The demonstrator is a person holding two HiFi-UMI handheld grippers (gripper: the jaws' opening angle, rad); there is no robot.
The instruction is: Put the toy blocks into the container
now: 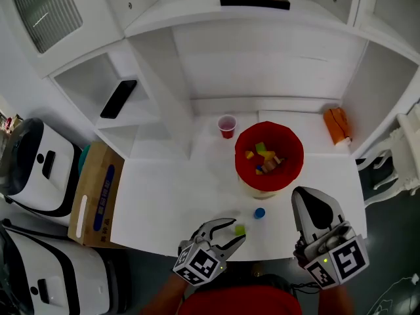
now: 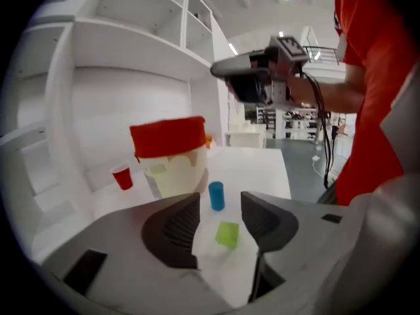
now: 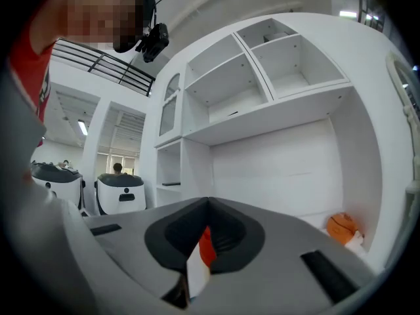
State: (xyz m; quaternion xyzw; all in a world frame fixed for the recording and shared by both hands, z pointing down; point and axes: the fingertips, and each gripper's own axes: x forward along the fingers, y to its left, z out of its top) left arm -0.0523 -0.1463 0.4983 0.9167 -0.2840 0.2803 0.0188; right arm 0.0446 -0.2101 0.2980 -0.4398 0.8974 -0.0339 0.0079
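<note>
A red container (image 1: 244, 144) stands on the white table (image 1: 164, 195) with several coloured blocks inside. Near the front edge lie a small green block (image 1: 240, 230) and a blue block (image 1: 260, 212). My left gripper (image 1: 235, 232) is open low over the table, and the green block (image 2: 228, 235) lies between its jaws without touching the pads. Just beyond stands the blue block (image 2: 216, 195), then the container (image 2: 169, 155). My right gripper (image 1: 306, 194) is shut on nothing, in front of and to the right of the container. In its own view the right gripper (image 3: 208, 204) points level at the shelves.
A red cup (image 1: 227, 126) stands left of and behind the container. An orange object (image 1: 337, 125) lies at the back right. A cardboard box (image 1: 95, 192) and white machines (image 1: 36, 169) stand left of the table. A black phone (image 1: 119, 98) rests on a shelf.
</note>
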